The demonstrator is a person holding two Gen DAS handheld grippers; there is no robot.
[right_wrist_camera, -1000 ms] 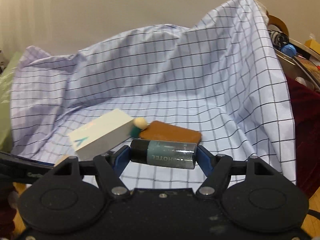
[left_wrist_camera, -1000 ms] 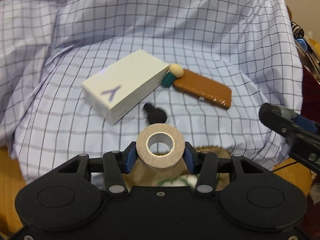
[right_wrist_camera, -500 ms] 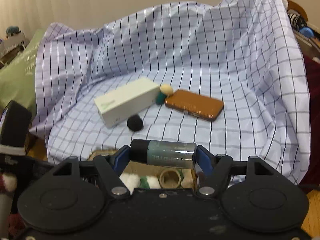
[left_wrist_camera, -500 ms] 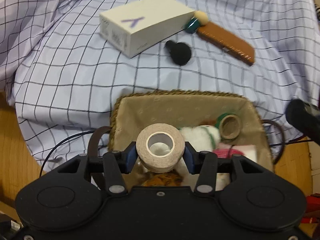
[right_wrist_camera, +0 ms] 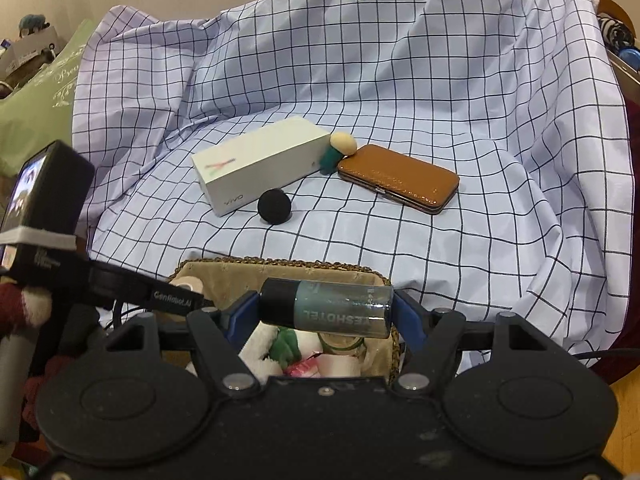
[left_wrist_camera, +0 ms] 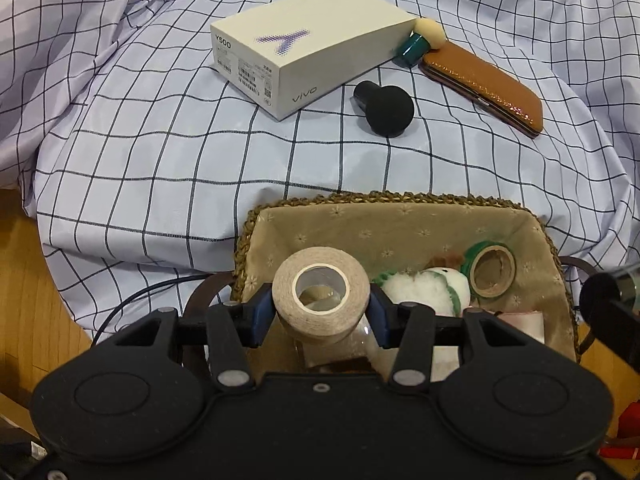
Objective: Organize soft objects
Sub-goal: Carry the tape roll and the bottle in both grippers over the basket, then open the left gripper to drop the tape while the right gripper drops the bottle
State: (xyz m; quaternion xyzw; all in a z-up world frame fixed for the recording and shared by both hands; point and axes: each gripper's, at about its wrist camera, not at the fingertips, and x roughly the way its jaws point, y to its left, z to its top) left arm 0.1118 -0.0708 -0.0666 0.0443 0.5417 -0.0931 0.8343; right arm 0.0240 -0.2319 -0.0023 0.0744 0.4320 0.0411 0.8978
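My left gripper [left_wrist_camera: 321,307] pinches the beige tape roll [left_wrist_camera: 321,298] over the basket [left_wrist_camera: 400,200], not yet released. My right gripper [right_wrist_camera: 325,312] clamps the small bottle [right_wrist_camera: 326,309] at the basket's rim. Already inside: green tape [left_wrist_camera: 491,269], white plush [left_wrist_camera: 424,288]. Left on the cloth [left_wrist_camera: 160,152]: black sponge [left_wrist_camera: 386,108], tan-headed sponge [left_wrist_camera: 424,40], box [left_wrist_camera: 312,48], brown case [left_wrist_camera: 484,88]

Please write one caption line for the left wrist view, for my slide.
Left gripper holding a beige tape roll above a lined wicker basket, checked cloth behind.

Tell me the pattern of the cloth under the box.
Pale cloth with a dark grid check; clearest in the right wrist view.
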